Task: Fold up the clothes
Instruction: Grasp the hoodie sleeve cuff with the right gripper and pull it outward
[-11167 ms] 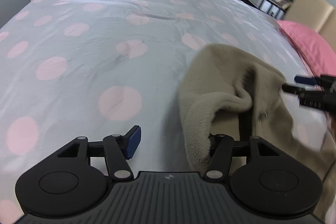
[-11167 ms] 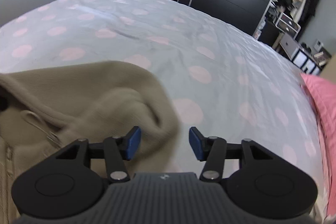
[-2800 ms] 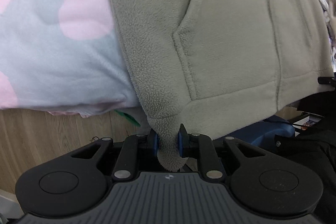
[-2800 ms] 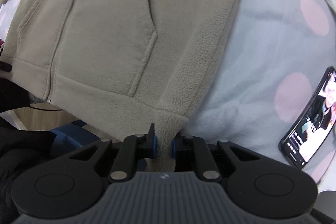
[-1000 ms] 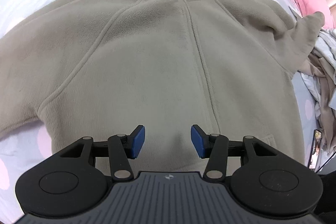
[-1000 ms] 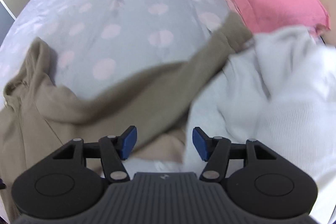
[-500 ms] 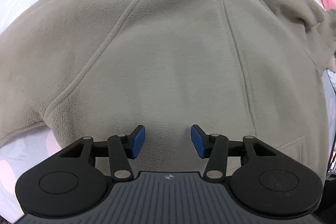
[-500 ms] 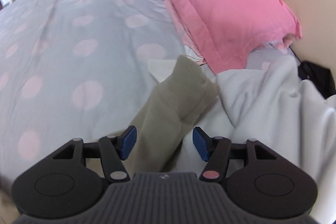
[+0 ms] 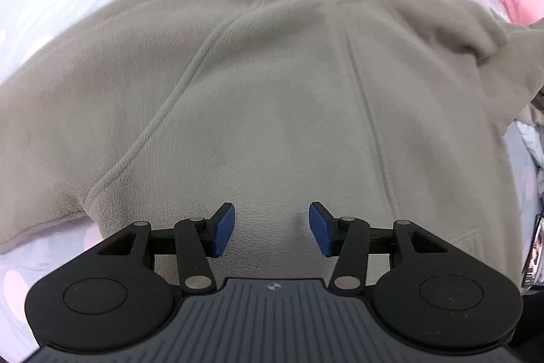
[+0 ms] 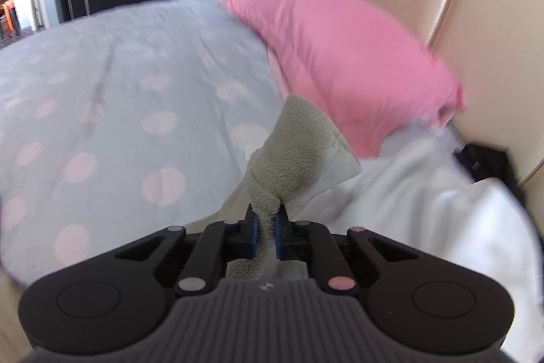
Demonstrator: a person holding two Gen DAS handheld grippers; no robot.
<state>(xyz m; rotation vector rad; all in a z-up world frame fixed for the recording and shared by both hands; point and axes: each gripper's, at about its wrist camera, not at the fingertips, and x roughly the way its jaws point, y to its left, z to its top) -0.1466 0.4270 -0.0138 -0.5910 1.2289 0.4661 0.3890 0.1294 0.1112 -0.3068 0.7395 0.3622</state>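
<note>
A beige fleece hoodie (image 9: 272, 84) lies spread front-up on the bed, hood at the top of the left wrist view. My left gripper (image 9: 271, 228) hovers over its lower chest, open, with nothing between the blue pads. In the right wrist view my right gripper (image 10: 266, 235) is shut on the cuff end of the hoodie's sleeve (image 10: 302, 152). The cuff stands up bunched above the pinching pads, lifted off the bed.
The bed wears a pale grey cover with pink dots (image 10: 119, 111). A pink pillow (image 10: 346, 63) leans on the cream headboard (image 10: 476, 16). White clothes (image 10: 425, 199) are heaped at the right. A phone (image 9: 535, 247) lies by the hoodie's right hem. A dark wardrobe stands behind.
My right gripper, open over the sleeve cuff half a second ago, has shut on it and raised it. The left gripper has stayed open over the hoodie's chest.
</note>
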